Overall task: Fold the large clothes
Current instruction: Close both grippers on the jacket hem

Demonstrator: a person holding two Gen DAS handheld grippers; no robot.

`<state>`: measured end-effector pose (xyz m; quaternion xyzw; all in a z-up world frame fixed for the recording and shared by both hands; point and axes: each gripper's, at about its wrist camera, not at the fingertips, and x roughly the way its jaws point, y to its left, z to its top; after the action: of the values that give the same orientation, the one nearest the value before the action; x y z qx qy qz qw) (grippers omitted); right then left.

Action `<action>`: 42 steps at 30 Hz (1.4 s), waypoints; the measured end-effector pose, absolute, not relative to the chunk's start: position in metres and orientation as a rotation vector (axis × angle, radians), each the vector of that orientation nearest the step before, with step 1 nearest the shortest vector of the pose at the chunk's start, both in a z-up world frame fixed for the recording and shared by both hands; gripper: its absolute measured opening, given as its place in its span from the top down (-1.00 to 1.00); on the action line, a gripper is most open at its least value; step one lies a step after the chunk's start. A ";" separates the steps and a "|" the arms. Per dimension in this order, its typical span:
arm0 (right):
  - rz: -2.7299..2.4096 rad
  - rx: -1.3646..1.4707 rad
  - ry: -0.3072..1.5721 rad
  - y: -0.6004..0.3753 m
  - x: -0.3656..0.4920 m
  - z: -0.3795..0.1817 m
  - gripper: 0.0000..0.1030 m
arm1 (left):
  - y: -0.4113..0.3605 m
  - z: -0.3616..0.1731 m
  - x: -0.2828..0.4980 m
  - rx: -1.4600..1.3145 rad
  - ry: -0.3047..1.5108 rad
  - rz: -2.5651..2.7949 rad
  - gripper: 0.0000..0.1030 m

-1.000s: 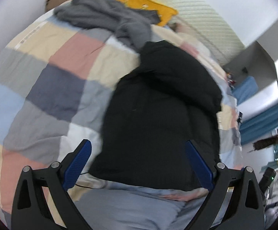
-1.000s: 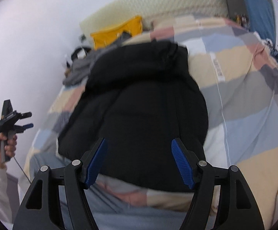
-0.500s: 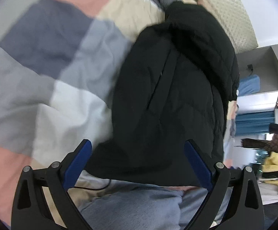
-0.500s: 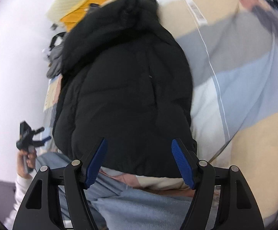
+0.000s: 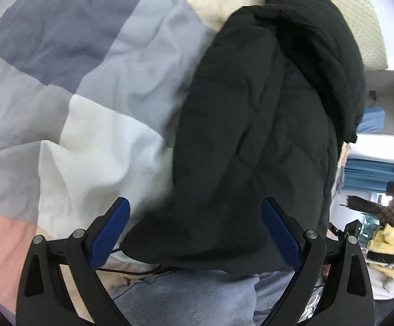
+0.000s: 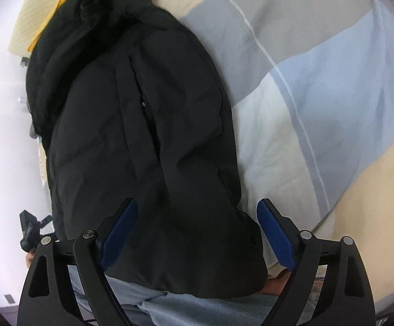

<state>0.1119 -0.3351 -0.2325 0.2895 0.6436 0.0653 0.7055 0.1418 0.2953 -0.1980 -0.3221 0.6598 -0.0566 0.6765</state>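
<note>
With our left gripper (image 5: 194, 233) wide and empty and our right gripper (image 6: 197, 233) opening emptily over the black jacket (image 6: 148, 135), we might, hem blurred, pinch the quilt (image 5: 88, 95) too.

Matt black padded-cloth jacket (image 5: 251, 135)

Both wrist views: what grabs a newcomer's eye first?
The black puffer jacket, lying lengthwise on the bed and filling the middle of both views, with its near hem framed by each gripper. Under it spreads the patchwork quilt in grey, blue, cream and pink. The left gripper stands open over the hem, the right gripper is opening wider; neither pinches fabric.
</note>
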 end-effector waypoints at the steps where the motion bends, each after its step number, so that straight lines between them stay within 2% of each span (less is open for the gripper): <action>1: 0.144 0.641 1.438 -0.334 0.112 -0.234 -0.73 | 0.297 -0.200 0.142 -0.723 1.491 -0.114 -0.88; 5: 0.171 0.671 1.476 -0.336 0.118 -0.245 -0.73 | 0.301 -0.211 0.148 -0.765 1.519 -0.120 -0.88; 7: 0.209 0.712 1.498 -0.340 0.121 -0.254 -0.73 | 0.299 -0.219 0.152 -0.803 1.533 -0.159 -0.74; 12: 0.323 0.784 1.489 -0.337 0.124 -0.259 -0.77 | 0.287 -0.223 0.156 -0.793 1.562 -0.271 -0.66; 14: 0.381 0.796 1.468 -0.334 0.124 -0.256 -0.77 | 0.289 -0.223 0.156 -0.803 1.558 -0.293 -0.51; 16: 0.434 0.803 1.438 -0.332 0.122 -0.248 -0.77 | 0.289 -0.222 0.155 -0.826 1.547 -0.353 -0.27; 17: 0.446 0.810 1.416 -0.334 0.120 -0.243 -0.77 | 0.289 -0.220 0.154 -0.840 1.524 -0.386 -0.23; 21: 0.452 0.834 1.375 -0.335 0.120 -0.238 -0.77 | 0.296 -0.221 0.152 -0.889 1.509 -0.388 -0.20; 29: 0.334 0.712 1.508 -0.322 0.125 -0.251 -0.72 | 0.294 -0.233 0.155 -0.798 1.629 -0.287 -0.24; 38: 0.431 0.614 1.358 -0.300 0.106 -0.211 -0.34 | 0.258 -0.215 0.149 -0.651 1.604 -0.451 -0.26; 41: 0.409 0.600 1.326 -0.298 0.106 -0.211 0.04 | 0.250 -0.210 0.149 -0.624 1.583 -0.448 -0.02; 42: 0.402 0.587 1.310 -0.296 0.104 -0.208 0.20 | 0.239 -0.207 0.152 -0.604 1.570 -0.446 0.12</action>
<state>0.1036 -0.2963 -0.2083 0.2670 0.5959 0.1829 0.7349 0.1524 0.2392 -0.2071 -0.2651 0.6898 -0.1960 0.6446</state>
